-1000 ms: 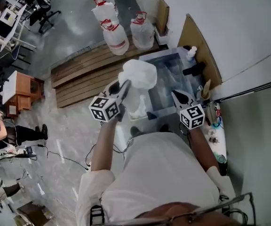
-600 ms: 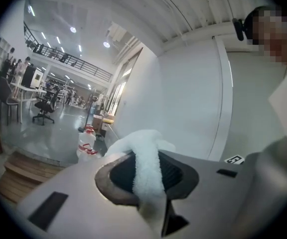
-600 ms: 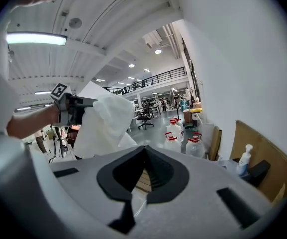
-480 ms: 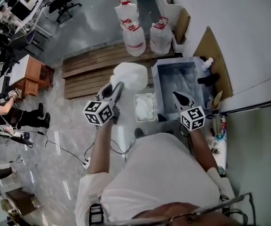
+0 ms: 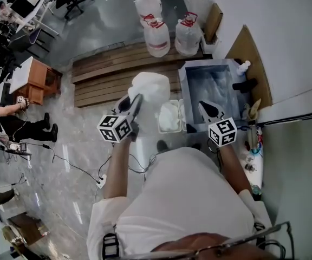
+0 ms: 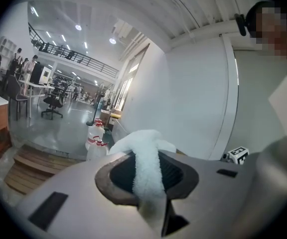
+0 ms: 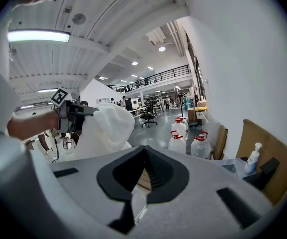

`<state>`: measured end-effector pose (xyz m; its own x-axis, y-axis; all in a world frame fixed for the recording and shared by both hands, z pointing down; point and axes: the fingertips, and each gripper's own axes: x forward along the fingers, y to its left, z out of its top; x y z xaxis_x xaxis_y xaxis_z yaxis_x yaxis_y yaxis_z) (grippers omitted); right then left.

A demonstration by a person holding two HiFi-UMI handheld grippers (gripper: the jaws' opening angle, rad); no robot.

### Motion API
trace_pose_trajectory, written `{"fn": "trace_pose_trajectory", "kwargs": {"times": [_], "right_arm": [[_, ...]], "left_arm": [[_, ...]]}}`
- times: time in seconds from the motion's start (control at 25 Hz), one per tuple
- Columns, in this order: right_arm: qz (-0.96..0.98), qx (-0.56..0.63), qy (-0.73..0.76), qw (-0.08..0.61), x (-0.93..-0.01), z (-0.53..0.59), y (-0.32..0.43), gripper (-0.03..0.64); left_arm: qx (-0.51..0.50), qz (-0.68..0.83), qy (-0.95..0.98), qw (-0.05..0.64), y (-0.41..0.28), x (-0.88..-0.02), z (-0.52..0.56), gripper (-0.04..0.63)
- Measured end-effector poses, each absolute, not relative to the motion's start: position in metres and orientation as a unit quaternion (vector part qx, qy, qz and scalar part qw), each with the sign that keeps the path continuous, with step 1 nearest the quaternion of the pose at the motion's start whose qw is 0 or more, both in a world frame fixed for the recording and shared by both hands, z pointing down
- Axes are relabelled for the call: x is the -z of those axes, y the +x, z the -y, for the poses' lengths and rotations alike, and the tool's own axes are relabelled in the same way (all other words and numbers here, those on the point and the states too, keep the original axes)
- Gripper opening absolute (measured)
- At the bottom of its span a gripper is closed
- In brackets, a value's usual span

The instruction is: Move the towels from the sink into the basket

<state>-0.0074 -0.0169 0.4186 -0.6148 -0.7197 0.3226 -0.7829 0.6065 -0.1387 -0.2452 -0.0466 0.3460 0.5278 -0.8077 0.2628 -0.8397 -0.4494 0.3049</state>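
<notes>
My left gripper [image 5: 136, 99] is shut on a white towel [image 5: 151, 88], which hangs bunched in the air left of the basket [image 5: 160, 125]. In the left gripper view a strip of the towel [image 6: 141, 138] runs between the pads of the left gripper [image 6: 147, 158]. The small white basket stands on the floor against the sink [image 5: 184, 93] and has white cloth [image 5: 170, 118] in it. My right gripper [image 5: 203, 106] hovers at the sink's near edge, shut and empty, as the right gripper [image 7: 144, 149] view confirms. That view also shows the towel [image 7: 103, 128] off to the left.
Three water jugs [image 5: 158, 36] stand beyond a wooden pallet [image 5: 107, 80]. A soap bottle [image 5: 244, 66] and a black tap [image 5: 246, 85] sit on the sink's far side, with cardboard [image 5: 249, 50] against the wall. A person [image 5: 7, 124] is at the far left; cables [image 5: 85, 172] lie on the floor.
My left gripper has carried the towel leftward, off the sink's corner and past the basket, which now shows. The right gripper has drawn back a little from the sink.
</notes>
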Motion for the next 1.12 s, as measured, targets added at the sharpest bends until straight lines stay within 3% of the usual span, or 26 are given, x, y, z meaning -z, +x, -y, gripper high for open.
{"fn": "trace_pose_trajectory", "kwargs": {"times": [0.6,1.12], "right_arm": [[0.853,-0.223,0.444,0.159,-0.497,-0.011,-0.021,0.000],[0.821,-0.309,0.440,0.194,-0.639,-0.025,-0.071,-0.002]], "left_arm": [[-0.113,0.438,0.854,0.257,-0.225,-0.448,0.060,0.084],[-0.203,0.360,0.866,0.282,-0.185,-0.654,0.091,0.084]]}}
